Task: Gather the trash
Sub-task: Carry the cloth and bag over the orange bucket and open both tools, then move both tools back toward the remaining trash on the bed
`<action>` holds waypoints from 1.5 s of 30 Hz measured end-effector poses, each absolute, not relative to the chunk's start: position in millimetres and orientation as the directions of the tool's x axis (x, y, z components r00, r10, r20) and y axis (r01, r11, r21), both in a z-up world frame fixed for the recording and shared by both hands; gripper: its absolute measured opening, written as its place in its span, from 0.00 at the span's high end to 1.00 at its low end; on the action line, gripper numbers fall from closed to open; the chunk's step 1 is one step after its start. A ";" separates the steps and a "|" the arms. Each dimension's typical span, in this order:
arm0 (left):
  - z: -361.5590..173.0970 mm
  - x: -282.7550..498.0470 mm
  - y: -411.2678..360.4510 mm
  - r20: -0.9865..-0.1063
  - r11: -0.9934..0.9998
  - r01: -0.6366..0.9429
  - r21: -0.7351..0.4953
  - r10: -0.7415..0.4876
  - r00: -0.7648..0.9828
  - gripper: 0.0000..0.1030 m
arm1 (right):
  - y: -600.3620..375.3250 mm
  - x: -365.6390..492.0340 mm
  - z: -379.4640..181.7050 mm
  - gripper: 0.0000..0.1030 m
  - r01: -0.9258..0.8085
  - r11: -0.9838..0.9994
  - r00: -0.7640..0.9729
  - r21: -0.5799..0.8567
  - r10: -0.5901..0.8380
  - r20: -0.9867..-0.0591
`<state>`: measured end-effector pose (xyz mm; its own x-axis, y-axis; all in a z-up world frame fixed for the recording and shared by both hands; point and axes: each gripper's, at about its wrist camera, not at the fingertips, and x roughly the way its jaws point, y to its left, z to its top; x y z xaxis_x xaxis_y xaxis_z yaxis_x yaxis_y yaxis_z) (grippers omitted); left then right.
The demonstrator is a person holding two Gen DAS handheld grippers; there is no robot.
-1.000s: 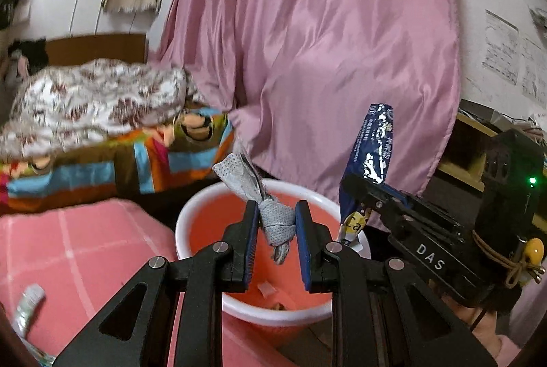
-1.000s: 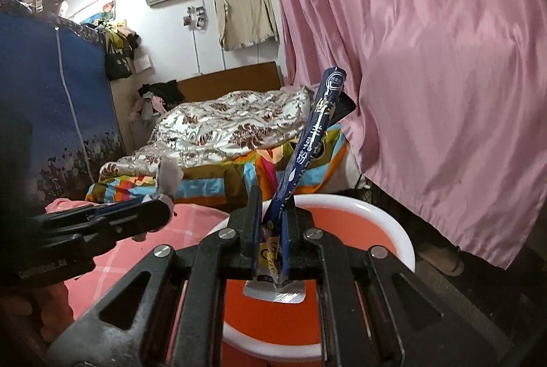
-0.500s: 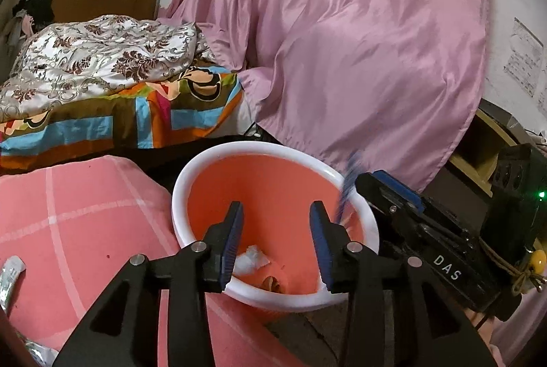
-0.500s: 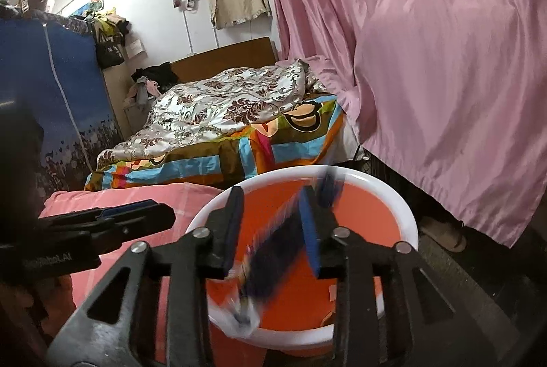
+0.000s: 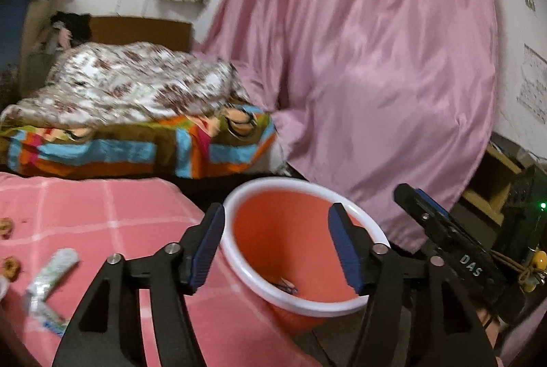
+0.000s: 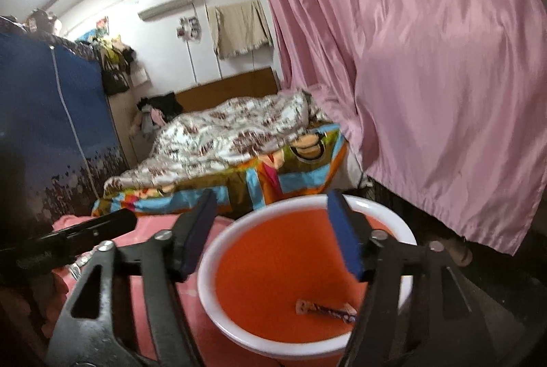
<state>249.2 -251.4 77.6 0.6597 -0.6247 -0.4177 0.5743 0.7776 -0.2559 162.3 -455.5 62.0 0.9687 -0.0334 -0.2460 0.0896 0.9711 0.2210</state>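
Both claws are spread wide with nothing in them: the left claw [image 5: 276, 249] and right claw [image 6: 273, 233] hang over the orange bucket [image 6: 218, 268]. A dark blue wrapper [image 6: 326, 308] lies at the bottom of it (a bit blurry). One crumpled white wrapper [image 5: 51, 278] sits on the pink checked surface [image 5: 112, 206], left of the bucket.

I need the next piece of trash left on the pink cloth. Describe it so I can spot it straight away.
Start from the pink checked cloth left of the orange bucket. Near its left edge, beyond the left tongs, lies a crumpled white-and-green wrapper. It is long and pale, unlike the small brown round bits beside it.
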 end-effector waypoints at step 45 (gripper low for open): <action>53.7 138.9 6.8 -0.320 0.985 0.132 -0.111 -0.161 0.934 0.03 | -223.2 172.3 55.8 0.00 -0.306 0.951 0.936 -0.043 0.292 -0.197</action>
<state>138.9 6.8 53.7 0.9335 -0.1614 -0.3202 0.1322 0.9850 -0.1111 172.3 -223.2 55.8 0.9359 0.2919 -0.1972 -0.3058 0.9511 -0.0434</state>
